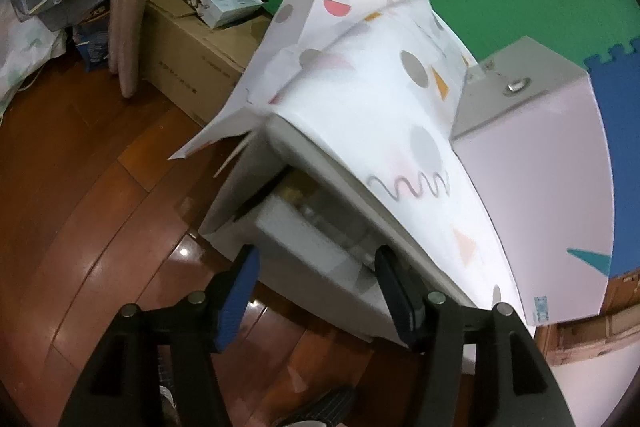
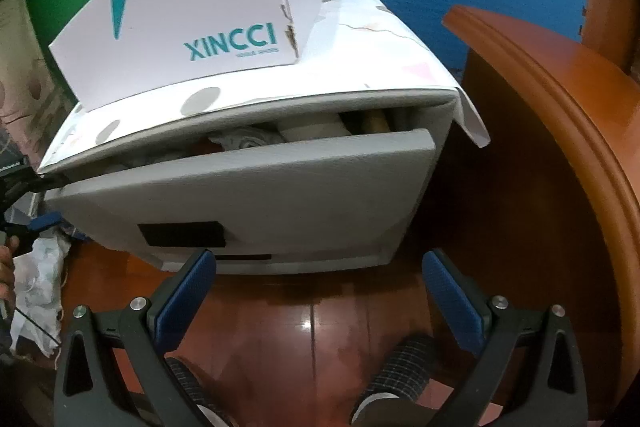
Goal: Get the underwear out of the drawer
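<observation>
Looking along the left hand-held gripper (image 1: 316, 291), jaws released and empty at the drawer (image 1: 304, 239) corner on the floor, then the right hand-held gripper (image 2: 320, 291), equally released before the ajar front with underwear (image 2: 240, 141) bunched inside: widen the gap first.

**The drawer is open a little**

The grey drawer (image 2: 256, 195) sticks out a bit from its box, tipped forward at the top. A gap shows above its front. Inside the gap lies crumpled underwear (image 2: 244, 141), white and pale, with something reddish beside it, all bunched together.
</observation>
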`<action>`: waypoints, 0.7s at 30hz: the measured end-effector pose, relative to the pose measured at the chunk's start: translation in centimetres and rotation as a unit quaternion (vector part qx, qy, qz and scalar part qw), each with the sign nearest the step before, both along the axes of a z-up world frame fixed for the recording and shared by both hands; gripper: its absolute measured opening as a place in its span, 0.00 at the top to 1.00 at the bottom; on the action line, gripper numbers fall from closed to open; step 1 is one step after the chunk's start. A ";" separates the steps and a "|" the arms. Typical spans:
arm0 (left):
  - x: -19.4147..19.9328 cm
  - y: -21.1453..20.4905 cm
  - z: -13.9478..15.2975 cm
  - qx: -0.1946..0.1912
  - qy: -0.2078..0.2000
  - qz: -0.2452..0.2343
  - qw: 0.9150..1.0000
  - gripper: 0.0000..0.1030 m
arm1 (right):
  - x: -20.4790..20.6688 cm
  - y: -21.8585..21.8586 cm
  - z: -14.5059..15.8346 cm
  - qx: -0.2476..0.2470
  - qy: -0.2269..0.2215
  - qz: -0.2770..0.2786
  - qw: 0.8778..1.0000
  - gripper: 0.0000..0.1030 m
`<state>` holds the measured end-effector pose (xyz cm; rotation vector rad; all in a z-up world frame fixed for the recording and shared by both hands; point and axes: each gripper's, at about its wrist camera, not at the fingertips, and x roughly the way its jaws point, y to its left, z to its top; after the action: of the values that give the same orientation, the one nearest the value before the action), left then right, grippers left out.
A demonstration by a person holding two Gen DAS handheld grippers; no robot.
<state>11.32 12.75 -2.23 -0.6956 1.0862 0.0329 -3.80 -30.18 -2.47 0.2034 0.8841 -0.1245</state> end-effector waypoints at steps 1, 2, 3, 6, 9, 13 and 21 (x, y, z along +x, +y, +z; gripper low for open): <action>0.1 0.0 -0.1 0.004 0.002 0.001 1.000 0.35 | 0.1 -0.1 -0.1 -0.002 0.002 -0.004 1.000 0.01; 0.2 -0.1 -0.2 0.007 0.003 0.002 1.000 0.33 | 0.2 -0.3 -0.2 -0.001 0.007 -0.011 1.000 0.01; 0.3 -0.2 -0.4 0.014 0.003 0.003 1.000 0.29 | 0.2 -0.4 -0.3 0.001 0.009 -0.014 1.000 0.01; 0.3 -0.3 -0.6 0.038 -0.013 -0.001 0.999 0.23 | 0.3 -1.0 -0.6 0.006 0.017 -0.026 1.000 0.01; 0.4 -0.2 -1.0 0.051 -0.025 -0.006 0.998 0.15 | 0.3 -1.2 -0.6 0.008 0.018 -0.027 0.999 0.01; 0.5 -0.2 -1.0 0.065 -0.027 -0.016 0.997 0.14 | 0.4 -0.8 -0.6 0.007 0.019 -0.020 1.000 0.01; -0.4 -0.8 -0.2 0.113 -0.008 -0.049 0.992 0.13 | 0.7 -0.6 -0.2 0.004 0.016 -0.012 1.000 0.01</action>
<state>10.95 11.99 -2.43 -0.4377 1.0806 0.0642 -3.13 -30.81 -2.72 0.2206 0.9141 -0.1477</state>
